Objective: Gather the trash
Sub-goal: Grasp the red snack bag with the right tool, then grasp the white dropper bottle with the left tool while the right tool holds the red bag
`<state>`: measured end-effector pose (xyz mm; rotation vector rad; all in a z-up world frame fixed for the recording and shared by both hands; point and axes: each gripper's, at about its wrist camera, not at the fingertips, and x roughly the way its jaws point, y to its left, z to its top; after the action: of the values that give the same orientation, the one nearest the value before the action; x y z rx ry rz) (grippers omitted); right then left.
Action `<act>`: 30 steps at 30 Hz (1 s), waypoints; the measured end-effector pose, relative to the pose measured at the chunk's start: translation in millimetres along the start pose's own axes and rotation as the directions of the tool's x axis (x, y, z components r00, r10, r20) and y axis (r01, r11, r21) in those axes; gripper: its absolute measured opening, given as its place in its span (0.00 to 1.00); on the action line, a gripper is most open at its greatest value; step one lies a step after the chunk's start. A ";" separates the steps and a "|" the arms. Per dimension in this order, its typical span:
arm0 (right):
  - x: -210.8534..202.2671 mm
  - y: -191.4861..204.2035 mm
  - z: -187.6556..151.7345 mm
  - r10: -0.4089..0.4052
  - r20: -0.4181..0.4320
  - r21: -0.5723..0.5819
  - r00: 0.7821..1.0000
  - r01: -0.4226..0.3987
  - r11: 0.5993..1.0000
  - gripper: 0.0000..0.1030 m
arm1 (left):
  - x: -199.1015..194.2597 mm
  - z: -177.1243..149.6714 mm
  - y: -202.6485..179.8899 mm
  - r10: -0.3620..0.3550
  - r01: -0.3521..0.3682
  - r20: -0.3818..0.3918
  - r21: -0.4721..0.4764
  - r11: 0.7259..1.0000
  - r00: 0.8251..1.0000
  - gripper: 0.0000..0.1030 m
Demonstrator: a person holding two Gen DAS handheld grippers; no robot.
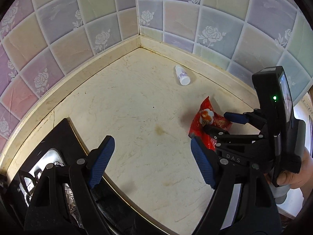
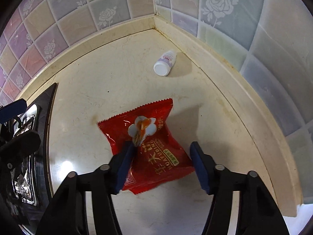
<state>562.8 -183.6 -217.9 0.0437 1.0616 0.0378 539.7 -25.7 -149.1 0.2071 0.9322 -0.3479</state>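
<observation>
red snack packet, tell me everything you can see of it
The red snack packet is a glossy, puffy pillow pack with zigzag-cut ends, gold lettering and a white flower-shaped picture. It looks sealed and lies flat on the cream countertop, skewed. The right gripper straddles it; its left finger overlaps the packet's edge, the other stands just clear.

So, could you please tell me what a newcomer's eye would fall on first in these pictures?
The red packet stands out first, lying flat on the pale counter between the open jaws of the right gripper. Behind it a small white bottle lies on its side near the corner of the pastel rose-patterned tiles. The left gripper hangs open over bare counter beside the black stove.
</observation>
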 end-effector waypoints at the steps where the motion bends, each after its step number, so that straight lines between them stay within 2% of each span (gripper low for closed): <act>1: 1.2 -0.6 -0.5 0.004 0.000 0.004 1.000 -0.004 1.000 0.51 | 1.4 0.3 -1.1 0.000 0.000 -0.003 0.003 1.000 1.000 0.76; 8: -6.8 -2.3 -10.0 0.029 0.021 0.014 0.999 -0.029 0.999 0.30 | 12.7 7.7 -9.5 0.002 -0.002 -0.024 0.020 1.000 1.000 0.76; 12: -25.4 -9.4 -15.0 -0.009 0.062 0.035 0.998 0.007 0.999 0.21 | 20.9 17.5 -14.1 -0.007 0.008 -0.037 0.026 1.000 0.999 0.76; 16: -52.7 -23.4 -18.8 -0.057 0.126 0.118 0.990 0.042 0.992 0.20 | 31.9 34.0 -20.5 -0.022 0.023 -0.040 0.035 0.999 0.999 0.76; 21: -79.6 -32.2 -24.5 -0.148 0.188 0.171 0.971 0.116 0.978 0.19 | 54.4 60.0 -30.6 -0.037 0.039 -0.040 0.043 0.998 0.998 0.76; 25: -91.6 -38.9 -26.9 -0.205 0.216 0.208 0.955 0.160 0.965 0.19 | 80.8 81.9 -40.7 -0.039 0.041 -0.042 0.056 0.998 0.998 0.76; 30: -94.6 -47.8 -34.4 -0.223 0.201 0.242 0.954 0.172 0.955 0.19 | 115.6 101.7 -51.1 -0.033 0.037 -0.064 0.064 0.997 0.997 0.76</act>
<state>487.2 -235.7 -154.8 0.1403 0.8326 -0.2646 659.4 -129.1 -185.1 0.2623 0.9879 -0.4066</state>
